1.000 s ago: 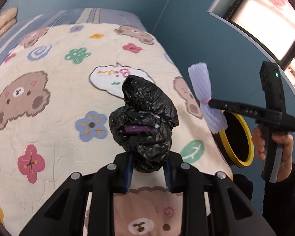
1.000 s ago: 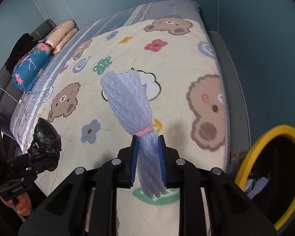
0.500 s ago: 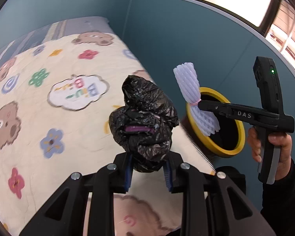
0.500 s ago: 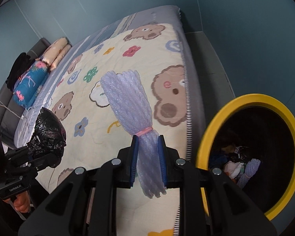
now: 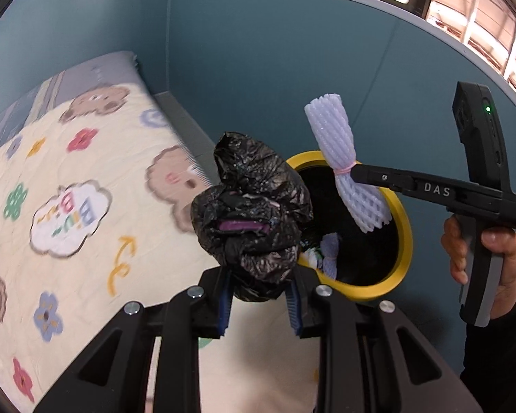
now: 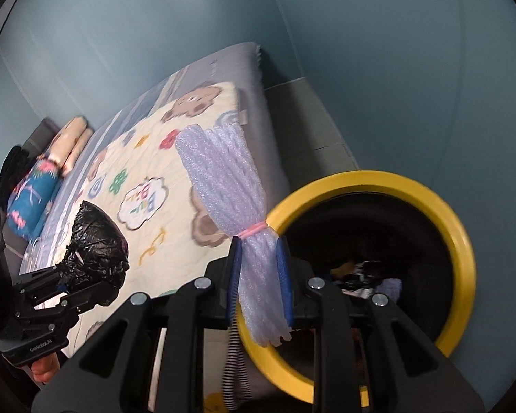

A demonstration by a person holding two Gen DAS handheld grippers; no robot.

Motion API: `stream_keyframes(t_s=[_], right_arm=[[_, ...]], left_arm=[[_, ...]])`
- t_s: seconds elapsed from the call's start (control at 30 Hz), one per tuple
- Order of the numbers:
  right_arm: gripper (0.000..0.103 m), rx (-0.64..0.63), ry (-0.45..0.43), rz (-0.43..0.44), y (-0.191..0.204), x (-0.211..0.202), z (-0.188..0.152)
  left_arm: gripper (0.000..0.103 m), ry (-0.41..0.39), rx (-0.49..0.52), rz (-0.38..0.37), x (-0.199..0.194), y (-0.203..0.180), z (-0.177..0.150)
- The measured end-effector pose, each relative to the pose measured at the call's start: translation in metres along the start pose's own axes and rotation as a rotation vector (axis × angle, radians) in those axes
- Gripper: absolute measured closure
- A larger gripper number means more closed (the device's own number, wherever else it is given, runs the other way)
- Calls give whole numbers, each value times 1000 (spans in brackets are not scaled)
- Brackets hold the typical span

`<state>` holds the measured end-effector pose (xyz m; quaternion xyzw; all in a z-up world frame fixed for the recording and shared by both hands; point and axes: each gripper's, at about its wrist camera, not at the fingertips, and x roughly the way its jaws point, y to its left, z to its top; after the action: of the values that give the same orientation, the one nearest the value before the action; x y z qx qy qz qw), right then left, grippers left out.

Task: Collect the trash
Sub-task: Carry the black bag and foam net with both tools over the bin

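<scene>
A crumpled black bag (image 5: pixel 251 213) sits clamped between the blue pads of the left hand-held gripper (image 5: pixel 259 301), bulging up above the fingertips. To its right, the right hand-held gripper (image 6: pixel 259 284) is closed on a bundle of pale purple foam netting (image 6: pixel 230 199) — pinched just below the pink band around its middle, its lower end hanging past the pads. Just beyond and below both sits a yellow-rimmed bin (image 6: pixel 461 241) with scraps lying in its dark inside. The foam bundle hangs over the bin's rim. Left of both hand-held grippers lies a bed (image 5: pixel 86 186) under a bear-and-flower quilt.
</scene>
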<state>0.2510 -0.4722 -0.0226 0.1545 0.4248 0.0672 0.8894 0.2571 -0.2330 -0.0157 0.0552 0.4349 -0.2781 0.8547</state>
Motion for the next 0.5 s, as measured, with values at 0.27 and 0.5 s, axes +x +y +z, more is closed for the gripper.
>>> stream_keyframes(t_s=[0.27, 0.5], right_arm=[[83, 80, -9, -44, -48, -6, -1], [82, 113, -13, -54, -77, -6, -4]], left_arm=[[79, 0, 40, -64, 40, -37, 19], [78, 36, 12, -116, 81, -48, 29]])
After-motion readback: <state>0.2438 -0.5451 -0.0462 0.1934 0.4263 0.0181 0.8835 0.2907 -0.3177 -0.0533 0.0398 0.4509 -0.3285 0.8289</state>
